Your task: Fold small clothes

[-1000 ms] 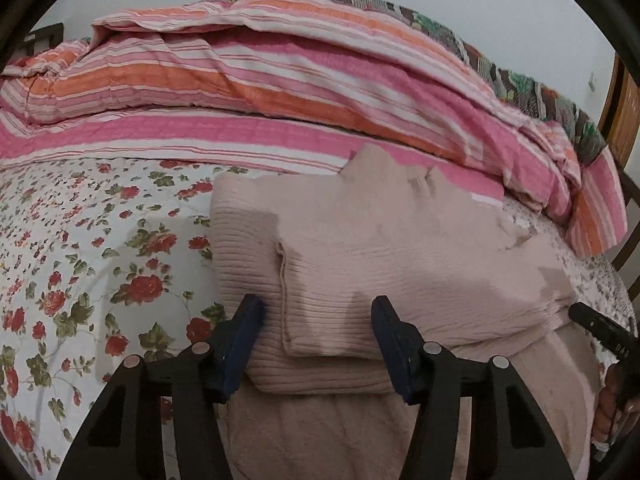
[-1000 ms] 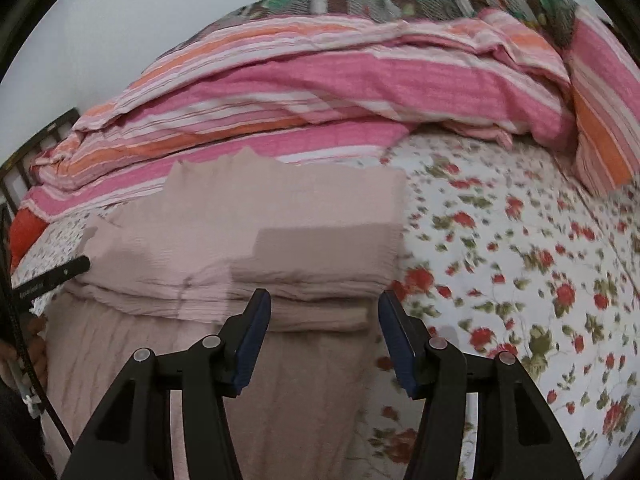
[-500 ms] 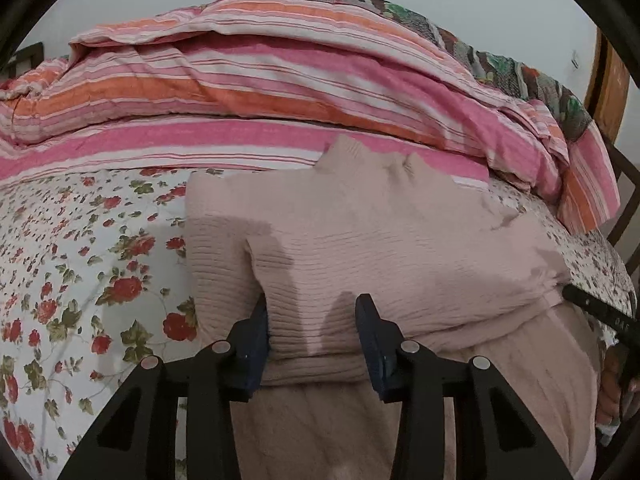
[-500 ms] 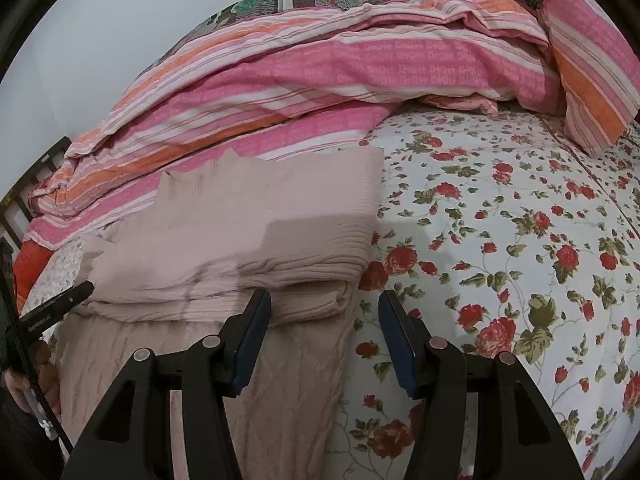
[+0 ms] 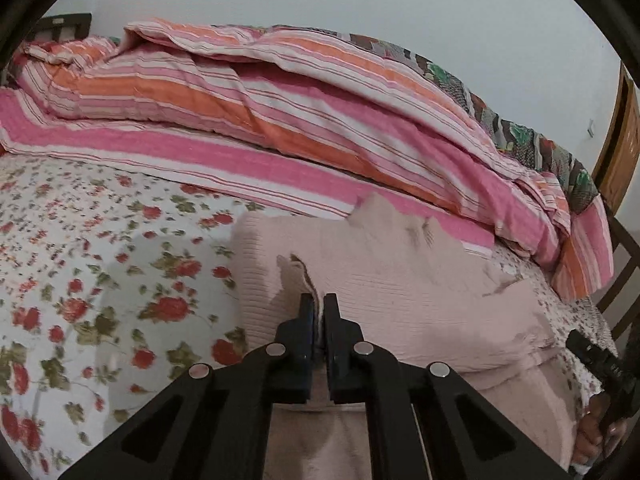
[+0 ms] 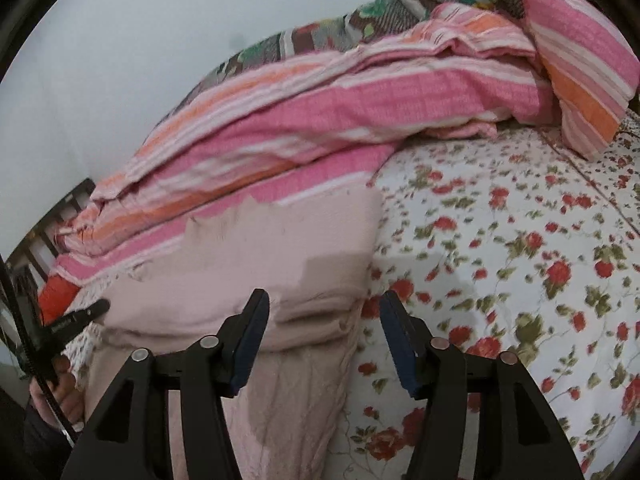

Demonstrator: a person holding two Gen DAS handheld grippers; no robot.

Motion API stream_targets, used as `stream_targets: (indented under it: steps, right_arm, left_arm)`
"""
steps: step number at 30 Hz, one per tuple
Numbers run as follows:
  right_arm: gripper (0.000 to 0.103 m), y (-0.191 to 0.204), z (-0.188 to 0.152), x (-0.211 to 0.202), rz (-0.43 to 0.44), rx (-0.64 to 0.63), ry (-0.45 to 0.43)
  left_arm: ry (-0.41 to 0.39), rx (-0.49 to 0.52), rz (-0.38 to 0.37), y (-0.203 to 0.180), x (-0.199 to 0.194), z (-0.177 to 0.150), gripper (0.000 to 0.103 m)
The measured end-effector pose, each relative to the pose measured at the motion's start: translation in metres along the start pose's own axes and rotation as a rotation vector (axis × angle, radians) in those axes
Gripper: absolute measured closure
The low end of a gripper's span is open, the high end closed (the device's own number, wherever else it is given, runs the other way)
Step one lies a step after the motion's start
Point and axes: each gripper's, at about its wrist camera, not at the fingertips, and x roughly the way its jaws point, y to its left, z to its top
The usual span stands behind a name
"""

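Note:
A pale pink ribbed sweater [image 5: 400, 280] lies folded on the flowered bed sheet [image 5: 100, 260], with more pink knit hanging toward me below it. My left gripper [image 5: 319, 308] is shut on a pinch of the sweater's upper folded layer near its left side, and the cloth bunches up just beyond the pads. In the right wrist view the sweater [image 6: 260, 256] fills the lower left. My right gripper [image 6: 324, 304] hovers at its near right corner with jaws opening. The sweater's edge lies between them, and the pads do not press on it.
A pink and orange striped quilt [image 5: 280, 112] is heaped along the far side of the bed against the wall. A wooden headboard [image 5: 624, 140] stands at the right. The flowered sheet [image 6: 500, 260] stretches to the right of the sweater. A hand [image 5: 592, 436] shows at the lower right edge.
My left jaws closed from wide apart onto the sweater's folded layer and pulled it up slightly. The right gripper shifted toward the sweater's right edge, jaws still apart.

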Motion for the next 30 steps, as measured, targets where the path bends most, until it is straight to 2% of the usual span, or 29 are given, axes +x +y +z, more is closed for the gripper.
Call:
stream_targets:
  steps: [5, 8, 9, 11, 14, 15, 16, 20, 24, 27, 30]
  right_arm:
    - [0.044, -0.005, 0.006, 0.01, -0.045, 0.021, 0.026]
    - [0.044, -0.008, 0.003, 0.027, -0.124, 0.024, 0.095]
    - [0.044, -0.009, 0.002, 0.035, -0.142, 0.024, 0.132]
    - [0.045, -0.01, 0.001, 0.038, -0.153, 0.021, 0.14]
    - [0.045, -0.007, -0.001, 0.037, -0.171, 0.001, 0.132]
    - [0.045, -0.006, -0.002, 0.038, -0.179, -0.008, 0.133]
    - [0.045, -0.005, -0.003, 0.038, -0.183, -0.014, 0.133]
    - [0.045, -0.004, -0.004, 0.036, -0.181, -0.026, 0.132]
    - [0.045, -0.002, -0.005, 0.032, -0.157, -0.035, 0.141]
    - [0.053, 0.005, -0.006, 0.023, -0.143, -0.083, 0.129]
    - [0.053, 0.016, -0.007, 0.012, -0.148, -0.145, 0.101]
  left_arm:
    - [0.045, -0.001, 0.028, 0.005, 0.004, -0.002, 0.097]
    - [0.104, 0.016, 0.075, 0.002, 0.015, -0.008, 0.093]
    - [0.094, 0.02, 0.077, 0.001, 0.013, -0.007, 0.093]
    - [0.047, 0.029, 0.095, -0.001, 0.003, -0.006, 0.091]
    - [-0.012, 0.048, 0.095, -0.005, -0.008, -0.007, 0.07]
    - [-0.009, 0.06, 0.104, -0.007, -0.007, -0.008, 0.058]
    - [0.001, 0.07, 0.114, -0.008, -0.003, -0.009, 0.056]
    - [0.112, 0.102, 0.157, -0.011, 0.021, -0.013, 0.056]
    - [0.083, 0.106, 0.149, -0.012, 0.013, -0.014, 0.056]
    - [0.067, 0.098, 0.129, -0.011, 0.009, -0.013, 0.056]
    - [0.037, 0.09, 0.108, -0.011, 0.002, -0.012, 0.056]
